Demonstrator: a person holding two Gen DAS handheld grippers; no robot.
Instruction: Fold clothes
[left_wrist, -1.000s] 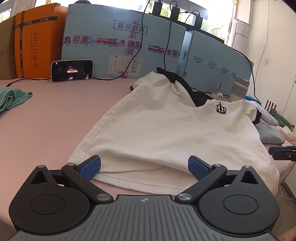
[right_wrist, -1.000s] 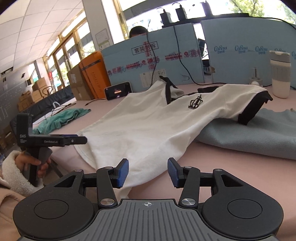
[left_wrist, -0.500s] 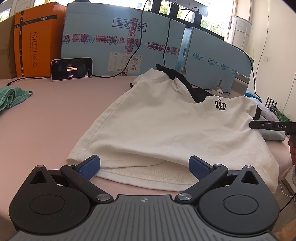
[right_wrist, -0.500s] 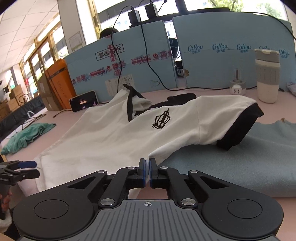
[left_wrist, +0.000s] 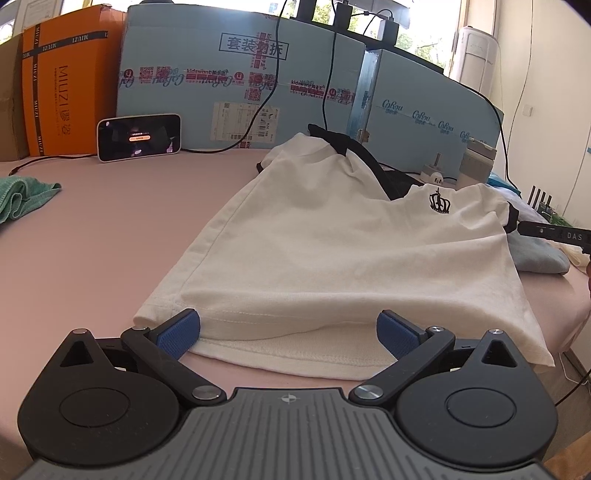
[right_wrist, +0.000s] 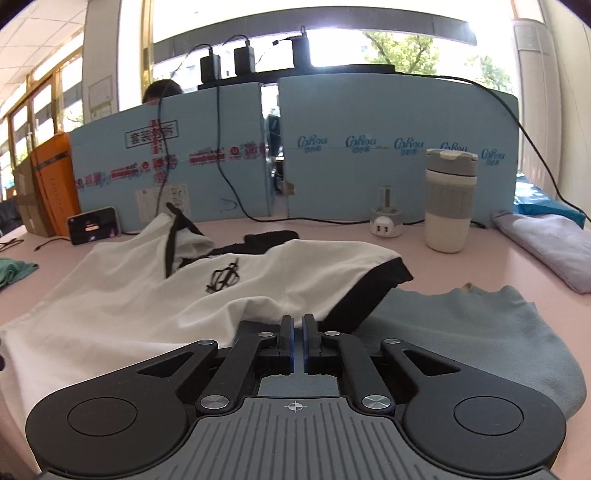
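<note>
White shirt (left_wrist: 332, 258) hem between left gripper (left_wrist: 288, 328) fingers (left_wrist: 177, 332), untouched.

Bare pink tabletop (left_wrist: 110, 229) lay open across the left of the frame. At the back, blue boards (right_wrist: 388, 147), a tumbler (right_wrist: 448, 199) and phone (left_wrist: 139, 137) blocked passage; grey cloth (right_wrist: 480, 332) covered the right.

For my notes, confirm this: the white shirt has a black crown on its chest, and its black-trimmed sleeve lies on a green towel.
One thing is off. The white shirt does carry a black crown, but its black-trimmed sleeve lies on a grey-blue cloth. The right wrist view shows it; the green towel sits far off.
</note>
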